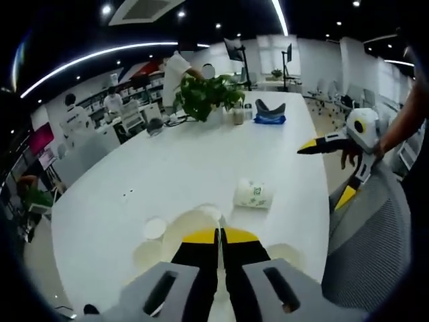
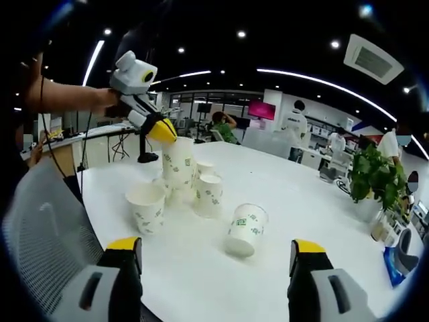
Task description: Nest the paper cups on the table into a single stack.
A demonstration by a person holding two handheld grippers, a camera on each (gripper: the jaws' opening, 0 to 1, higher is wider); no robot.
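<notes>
While left gripper (image 2: 163, 131) pinches stack (image 2: 178, 163) rim on table (image 2: 322, 201), jaws closed, right gripper (image 2: 216, 258) hangs wide open, empty. Tipped cup (image 2: 244, 230) near three upright cups (image 2: 147, 207).

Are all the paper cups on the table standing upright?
No: in the right gripper view one cup lies tipped on its side on the table, while the other cups stand upright.

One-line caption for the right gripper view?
Left gripper grips a stack of white paper cups beside loose cups; open right gripper faces one tipped cup.
</notes>
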